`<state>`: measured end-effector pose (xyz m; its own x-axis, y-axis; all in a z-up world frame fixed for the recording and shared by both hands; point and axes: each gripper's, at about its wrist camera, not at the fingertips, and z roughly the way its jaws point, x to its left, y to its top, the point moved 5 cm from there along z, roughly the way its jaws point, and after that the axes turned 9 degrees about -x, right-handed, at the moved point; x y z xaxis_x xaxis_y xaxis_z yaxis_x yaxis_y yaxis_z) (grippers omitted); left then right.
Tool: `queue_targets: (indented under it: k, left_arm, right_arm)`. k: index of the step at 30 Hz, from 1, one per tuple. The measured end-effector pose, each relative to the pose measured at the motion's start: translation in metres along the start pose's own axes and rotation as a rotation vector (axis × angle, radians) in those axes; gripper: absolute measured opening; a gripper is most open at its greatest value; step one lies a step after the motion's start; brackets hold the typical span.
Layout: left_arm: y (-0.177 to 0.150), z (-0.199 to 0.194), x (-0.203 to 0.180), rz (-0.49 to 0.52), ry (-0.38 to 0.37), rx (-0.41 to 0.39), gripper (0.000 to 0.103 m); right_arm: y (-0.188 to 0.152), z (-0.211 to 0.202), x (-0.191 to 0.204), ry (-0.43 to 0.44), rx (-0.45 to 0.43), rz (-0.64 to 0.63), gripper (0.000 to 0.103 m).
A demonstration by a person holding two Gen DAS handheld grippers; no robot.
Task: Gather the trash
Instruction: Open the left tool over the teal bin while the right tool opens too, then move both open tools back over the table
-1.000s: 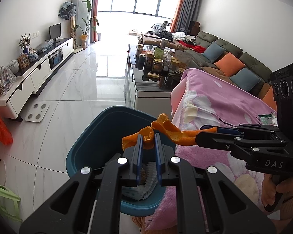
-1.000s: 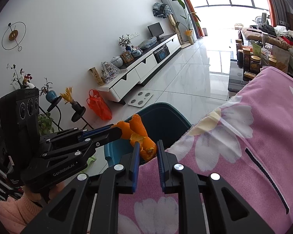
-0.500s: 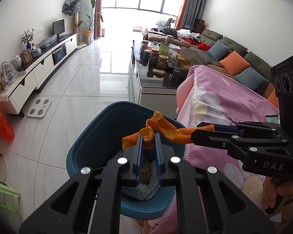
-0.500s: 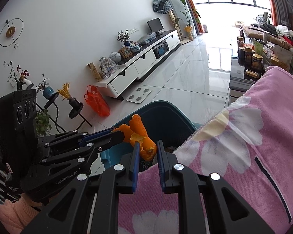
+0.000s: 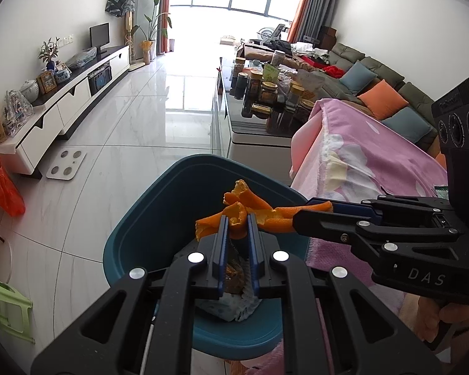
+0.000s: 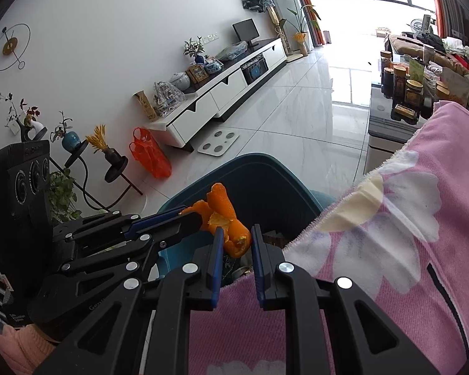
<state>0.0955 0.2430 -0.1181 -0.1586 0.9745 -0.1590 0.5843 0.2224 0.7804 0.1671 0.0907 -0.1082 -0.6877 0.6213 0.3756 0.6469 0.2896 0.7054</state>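
One pink flowered cloth (image 5: 369,168) covers the desk at the right of both views. One teal bin (image 5: 159,218) stands on the floor beside it, low in the centre. Two tongs meet over the bin: the left tongs (image 5: 236,223) and the right tongs (image 6: 236,237) both pinch the same single orange peel (image 5: 244,211), held above the bin's opening. Only the left view shows crumpled white paper (image 5: 231,307) inside the bin; only the right view shows one wall clock (image 6: 11,47), upper left.
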Motion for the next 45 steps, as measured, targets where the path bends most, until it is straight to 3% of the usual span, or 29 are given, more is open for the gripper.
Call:
queue_targets:
  k: [12,16,18,23,26,31,45]
  left_arm:
    - [-0.006,0.032,0.009,-0.065,-0.007,0.062,0.015]
    - [-0.008,0.040,0.012,-0.089,0.012,0.076,0.028]
    - [-0.008,0.040,0.012,-0.093,0.013,0.075,0.028]
    - [0.000,0.023,0.001,-0.056,0.009,0.020,0.042]
    - [0.006,0.008,-0.017,-0.016,-0.028,-0.027,0.049]
    - [0.011,-0.008,-0.063,0.068,-0.121,-0.059,0.051]
    - [-0.009,-0.020,-0.226,0.266,-0.422,-0.024,0.052]
  right_arm:
    - [0.003,0.017,-0.004,-0.037,0.033,0.022,0.022]
    - [0.003,0.013,-0.008,-0.033,0.021,0.040,0.026]
    - [0.002,0.008,-0.010,-0.032,0.013,0.042,0.026]
    - [-0.004,-0.024,-0.015,-0.024,-0.041,0.029,0.032]
    - [-0.010,-0.056,-0.021,-0.046,-0.087,0.006,0.037]
    - [-0.025,-0.116,-0.047,-0.120,-0.168,0.019,0.040]
    - [-0.077,-0.271,-0.156,-0.467,-0.372,0.200,0.043]
